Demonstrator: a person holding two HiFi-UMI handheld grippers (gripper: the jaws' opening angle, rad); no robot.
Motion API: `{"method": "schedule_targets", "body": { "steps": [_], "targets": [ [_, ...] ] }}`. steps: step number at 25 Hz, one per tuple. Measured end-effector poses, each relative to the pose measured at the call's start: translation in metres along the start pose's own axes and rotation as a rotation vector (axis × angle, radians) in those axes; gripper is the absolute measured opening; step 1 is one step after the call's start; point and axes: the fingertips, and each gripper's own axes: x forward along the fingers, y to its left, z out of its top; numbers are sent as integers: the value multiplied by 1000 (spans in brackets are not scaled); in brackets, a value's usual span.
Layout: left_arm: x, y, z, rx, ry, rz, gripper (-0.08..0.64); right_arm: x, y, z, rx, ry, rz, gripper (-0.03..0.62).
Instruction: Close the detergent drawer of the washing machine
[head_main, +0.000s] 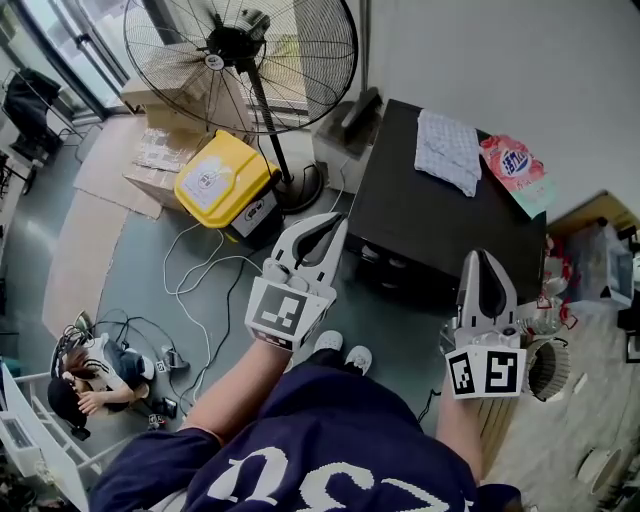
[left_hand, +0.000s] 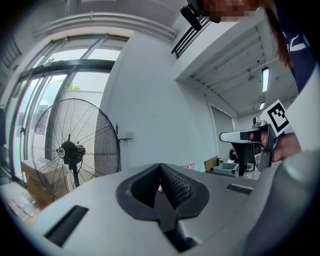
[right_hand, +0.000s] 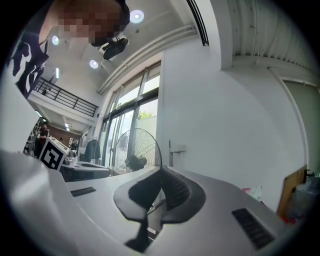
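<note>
The black washing machine (head_main: 430, 215) stands below me, seen from above. A pale folded cloth (head_main: 447, 150) and a pink detergent bag (head_main: 515, 170) lie on its lid. Its front face is mostly hidden from here, so I cannot make out the detergent drawer. My left gripper (head_main: 337, 220) hovers level before the machine's near left corner, jaws shut and empty (left_hand: 161, 168). My right gripper (head_main: 483, 257) is held level over the near right edge, also shut with nothing between its pads (right_hand: 161, 172). Neither touches the machine.
A big standing fan (head_main: 240, 50) stands left of the machine, its base (head_main: 300, 188) close by. A yellow-lidded box (head_main: 222, 180), cardboard boxes (head_main: 165, 150) and loose white cables (head_main: 200, 290) lie on the floor. Someone sits at the lower left (head_main: 90, 378). Clutter crowds the right side (head_main: 590, 260).
</note>
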Motion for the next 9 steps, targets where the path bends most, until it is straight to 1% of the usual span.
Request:
{"method": "schedule_targets", "body": {
  "steps": [3, 6, 9],
  "targets": [
    [2, -2, 1, 3, -2, 5, 18, 0, -3, 0, 0, -2, -1, 14],
    [4, -3, 2, 2, -60, -9, 19, 0, -2, 1, -5, -3, -1, 14],
    [3, -2, 2, -3, -83, -13, 18, 1, 1, 1, -9, -5, 2, 14]
  ]
}}
